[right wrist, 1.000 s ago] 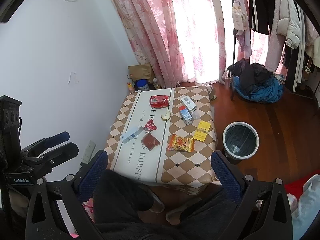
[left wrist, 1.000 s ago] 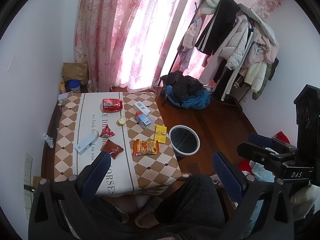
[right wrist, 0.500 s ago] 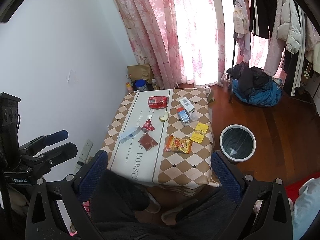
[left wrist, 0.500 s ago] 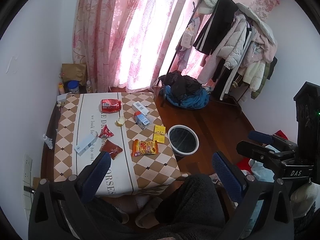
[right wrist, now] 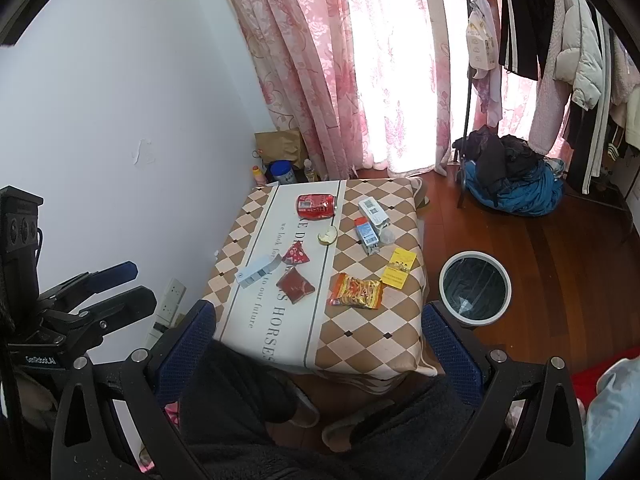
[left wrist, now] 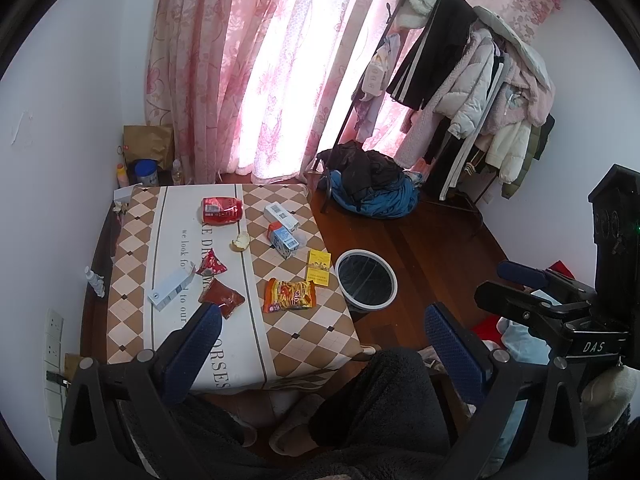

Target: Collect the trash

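Trash lies on a checkered table (left wrist: 320, 328) (right wrist: 360, 344): an orange snack bag (left wrist: 290, 295) (right wrist: 355, 290), a crushed red can (left wrist: 221, 210) (right wrist: 315, 207), a yellow packet (left wrist: 318, 267) (right wrist: 398, 268), a blue carton (left wrist: 283, 240) (right wrist: 367, 235), two red wrappers (left wrist: 221, 302) (right wrist: 296, 286) and a pale blue box (left wrist: 170, 291) (right wrist: 256, 272). A white-rimmed bin (left wrist: 366, 281) (right wrist: 475, 289) stands on the floor right of the table. My left gripper (left wrist: 320, 332) and right gripper (right wrist: 316, 332) are both open and empty, held high above the table's near edge.
A clothes rack (left wrist: 472, 92) and a heap of clothes (left wrist: 372, 188) stand beyond the bin. Pink curtains (left wrist: 260, 72) hang behind the table. Jars and a paper bag (left wrist: 146, 148) sit in the corner. The person's legs and slippers (left wrist: 296, 428) are below.
Both views have shifted slightly; the table and bin sit a little lower and closer in frame. Both grippers stay open. Nothing on the table has moved.
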### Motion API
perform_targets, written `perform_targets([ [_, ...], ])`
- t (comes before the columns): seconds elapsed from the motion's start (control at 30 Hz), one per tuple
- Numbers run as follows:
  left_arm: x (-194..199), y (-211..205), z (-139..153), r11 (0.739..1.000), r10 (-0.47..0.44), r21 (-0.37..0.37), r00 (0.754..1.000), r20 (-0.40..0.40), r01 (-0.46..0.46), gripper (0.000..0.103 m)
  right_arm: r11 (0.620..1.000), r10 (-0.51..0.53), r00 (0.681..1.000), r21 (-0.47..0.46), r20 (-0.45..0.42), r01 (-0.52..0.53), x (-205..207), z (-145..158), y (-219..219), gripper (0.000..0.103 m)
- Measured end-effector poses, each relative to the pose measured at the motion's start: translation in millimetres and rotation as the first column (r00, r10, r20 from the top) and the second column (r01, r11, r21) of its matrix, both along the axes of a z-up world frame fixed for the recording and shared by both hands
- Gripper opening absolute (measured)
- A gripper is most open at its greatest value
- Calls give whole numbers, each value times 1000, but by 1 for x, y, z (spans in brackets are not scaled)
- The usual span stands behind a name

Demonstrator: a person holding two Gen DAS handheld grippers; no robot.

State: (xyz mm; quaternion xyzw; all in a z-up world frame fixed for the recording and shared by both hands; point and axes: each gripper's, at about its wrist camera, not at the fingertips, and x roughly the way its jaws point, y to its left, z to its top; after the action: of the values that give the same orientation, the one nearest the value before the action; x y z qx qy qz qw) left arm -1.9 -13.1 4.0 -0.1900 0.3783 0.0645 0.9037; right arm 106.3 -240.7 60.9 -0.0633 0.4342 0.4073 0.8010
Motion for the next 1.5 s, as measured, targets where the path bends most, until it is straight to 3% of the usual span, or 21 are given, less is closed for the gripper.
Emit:
perform_targets([
  [1.33,1,-1,1,1000,5,-1,1000,-1,-5,103,1000,3,1000,3,-1,-3,0,-1,0,103],
  [1.5,15,3,-11,995,71,68,997,-27,-69,103,998,-63,998,8,-3,63,7,-8,4,103],
])
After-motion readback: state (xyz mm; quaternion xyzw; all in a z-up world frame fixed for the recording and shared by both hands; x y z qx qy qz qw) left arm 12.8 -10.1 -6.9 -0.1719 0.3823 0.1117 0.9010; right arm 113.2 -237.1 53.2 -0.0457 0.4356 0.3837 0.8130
